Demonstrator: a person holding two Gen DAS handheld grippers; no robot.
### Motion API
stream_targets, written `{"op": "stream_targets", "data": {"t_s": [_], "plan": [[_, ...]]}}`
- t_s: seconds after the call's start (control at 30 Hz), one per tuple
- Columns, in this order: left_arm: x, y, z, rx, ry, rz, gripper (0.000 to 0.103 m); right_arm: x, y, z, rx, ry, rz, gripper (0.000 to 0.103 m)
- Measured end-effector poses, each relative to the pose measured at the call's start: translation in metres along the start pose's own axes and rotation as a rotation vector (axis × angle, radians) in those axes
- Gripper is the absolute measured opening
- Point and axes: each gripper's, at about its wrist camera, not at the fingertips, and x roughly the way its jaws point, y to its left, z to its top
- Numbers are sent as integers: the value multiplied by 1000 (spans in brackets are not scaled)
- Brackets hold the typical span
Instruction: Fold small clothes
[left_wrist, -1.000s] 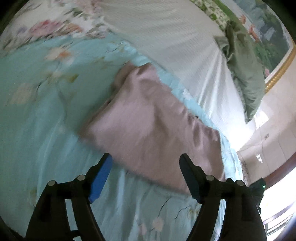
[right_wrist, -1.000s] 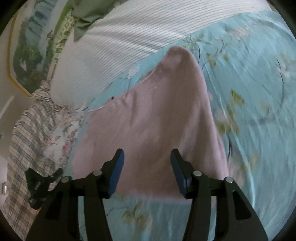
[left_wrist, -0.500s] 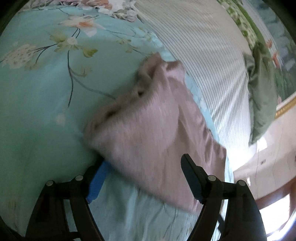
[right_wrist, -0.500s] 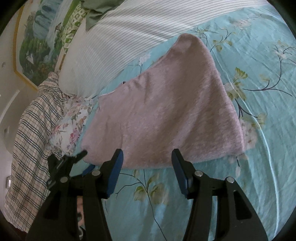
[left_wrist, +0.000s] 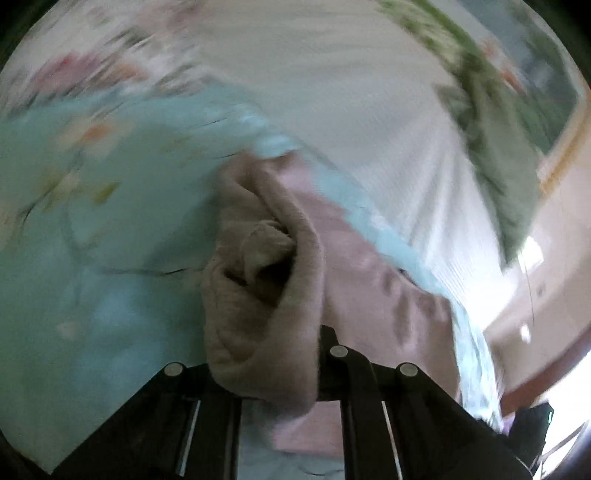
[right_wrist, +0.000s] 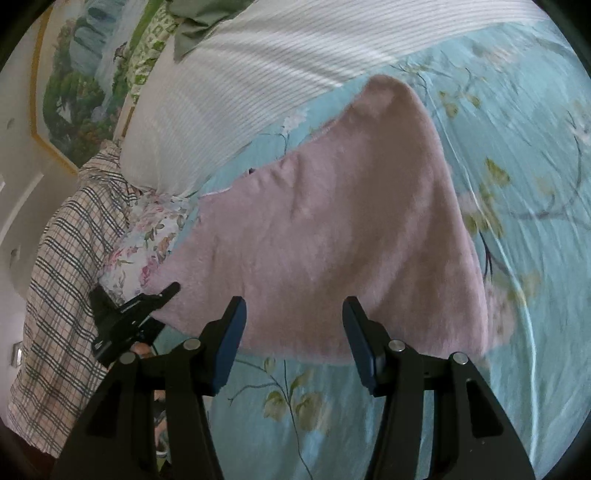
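Note:
A pale pink fleecy garment (right_wrist: 332, 221) lies folded flat on a teal floral bedsheet (right_wrist: 517, 184). My right gripper (right_wrist: 293, 341) is open, its blue-padded fingers hovering just over the garment's near edge. In the left wrist view my left gripper (left_wrist: 266, 365) is shut on the garment's corner (left_wrist: 266, 295), which bunches up over the fingers and hides the pads. That view is blurred. The left gripper also shows in the right wrist view (right_wrist: 129, 314), at the garment's left edge.
A white striped pillow (right_wrist: 258, 81) lies beyond the garment. A green cloth (right_wrist: 207, 18) lies at the far end by a landscape painting (right_wrist: 81, 81). A plaid blanket (right_wrist: 62, 277) and floral cloth (right_wrist: 144, 236) sit at the left.
My left gripper has closed on the garment's corner and lifted it; the cloth now bunches over the fingers. My right gripper has moved a little closer to the garment's near edge, still open.

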Motion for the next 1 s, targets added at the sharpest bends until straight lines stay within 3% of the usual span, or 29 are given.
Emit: {"op": "stream_targets", "data": {"t_s": [0.13,0.23,0.33,0.37,0.4,0.43,0.53,0.77,0.87,0.9,0.97,1.0], "plan": [[4,-68,-12,172,31,-63,9,1,-6,21,-1,3,14,56],[19,-120,-38,364,73,-31,9,5,-13,36,8,33,9,56],[36,-152,-70,524,116,8,9,14,-21,53,43,59,62,57],[42,-157,-79,555,126,17,9,19,-23,59,53,70,81,59],[48,-161,-87,580,141,31,9,25,-24,64,57,79,86,69],[53,-162,-93,593,152,41,9,33,-23,70,56,95,92,78],[61,-158,-102,596,184,49,9,60,-18,83,39,153,109,88],[52,-149,-90,530,176,-5,9,124,1,104,32,265,101,91],[53,-156,-97,583,175,21,9,144,11,111,15,276,133,91],[54,-160,-101,598,175,26,9,152,16,115,-10,267,104,91],[54,-166,-101,606,177,17,9,163,19,123,-43,255,55,76],[50,-166,-102,609,175,11,9,166,18,127,-49,259,38,38]]}}
